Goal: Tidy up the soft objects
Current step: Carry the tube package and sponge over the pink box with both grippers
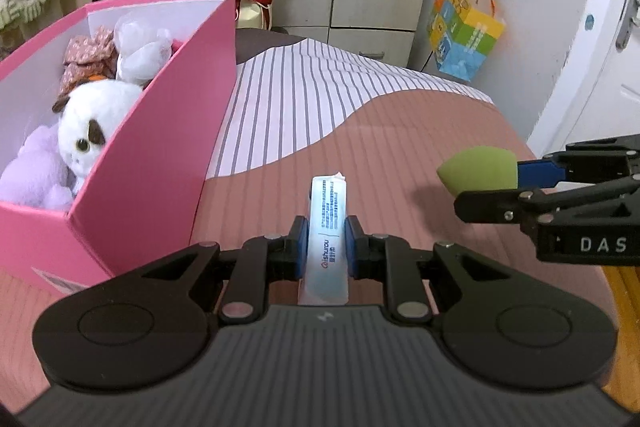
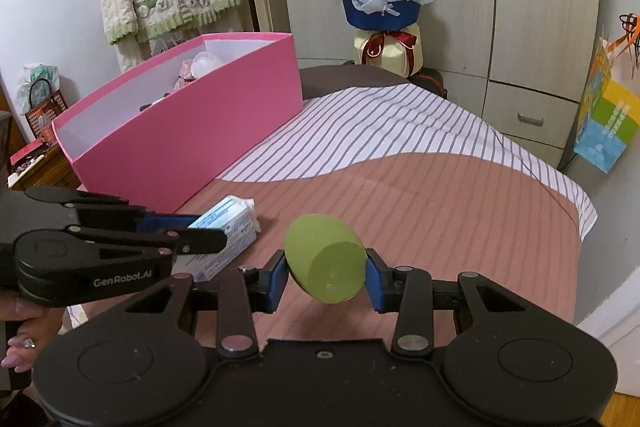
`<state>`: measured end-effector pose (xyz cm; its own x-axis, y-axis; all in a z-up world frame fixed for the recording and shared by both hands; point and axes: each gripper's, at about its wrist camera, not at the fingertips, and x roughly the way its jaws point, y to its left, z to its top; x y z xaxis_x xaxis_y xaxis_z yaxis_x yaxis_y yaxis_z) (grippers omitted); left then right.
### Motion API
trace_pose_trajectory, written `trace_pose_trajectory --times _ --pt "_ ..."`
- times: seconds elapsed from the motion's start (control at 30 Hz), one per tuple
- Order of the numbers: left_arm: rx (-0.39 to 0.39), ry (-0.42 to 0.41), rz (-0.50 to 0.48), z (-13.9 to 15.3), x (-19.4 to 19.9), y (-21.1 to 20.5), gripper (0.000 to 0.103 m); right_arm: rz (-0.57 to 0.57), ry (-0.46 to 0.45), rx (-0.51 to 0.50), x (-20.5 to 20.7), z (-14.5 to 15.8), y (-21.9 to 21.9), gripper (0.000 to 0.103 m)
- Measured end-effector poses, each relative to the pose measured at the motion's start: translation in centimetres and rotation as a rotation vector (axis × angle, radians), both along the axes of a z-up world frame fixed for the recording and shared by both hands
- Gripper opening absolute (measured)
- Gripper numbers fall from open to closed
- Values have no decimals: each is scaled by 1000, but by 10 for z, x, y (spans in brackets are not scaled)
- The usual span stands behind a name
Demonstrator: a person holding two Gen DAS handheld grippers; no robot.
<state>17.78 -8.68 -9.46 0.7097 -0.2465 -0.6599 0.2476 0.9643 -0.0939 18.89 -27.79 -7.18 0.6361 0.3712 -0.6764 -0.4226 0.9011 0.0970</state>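
Left tongs [image 1: 324, 247]: pinching a tissue pack [image 1: 326, 227] upright, lifted above the bed [image 1: 400, 155], level, aimed forward. Right tongs [image 2: 325, 277]: clamped on a green sponge [image 2: 326, 261], likewise aloft. Both apparently bound for the pink box [image 1: 160, 155] beyond at left, already housing plush toys [image 1: 96, 123].

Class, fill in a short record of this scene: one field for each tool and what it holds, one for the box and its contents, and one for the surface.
left tool: shut on tissue pack, held above the bed
right tool: shut on green sponge, egg-shaped, flat end toward the camera
pink box: open, on the bed, left of both tools
box contents: white plush dog, purple plush, other soft toys
surface: bedspread, pink and striped
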Motion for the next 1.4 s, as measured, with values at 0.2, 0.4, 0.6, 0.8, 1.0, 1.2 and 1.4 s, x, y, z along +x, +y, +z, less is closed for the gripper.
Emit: trace_pose_trajectory --times 0.2,0.4,0.6,0.8,1.0,1.2,1.4 --pt "33 29 -39 -1 7 -7 25 -10 5 2 -1 -1 -2 45" --pt "65 28 -70 -4 15 -13 27 -14 6 1 -5 -1 -3 45" --pt "70 12 -87 -4 15 -14 22 -18 15 5 -11 -5 -4 45" --pt "31 -14 -63 1 9 -8 21 -22 11 6 -15 -4 -6 45" --pt "-15 -21 -67 10 -1 2 21 -15 16 7 -18 -4 -6 45" --pt "-18 -6 -97 15 -16 9 21 1 39 5 -25 -10 0 45" --pt "-31 33 -145 15 -33 19 21 6 61 -15 -41 -13 7 45"
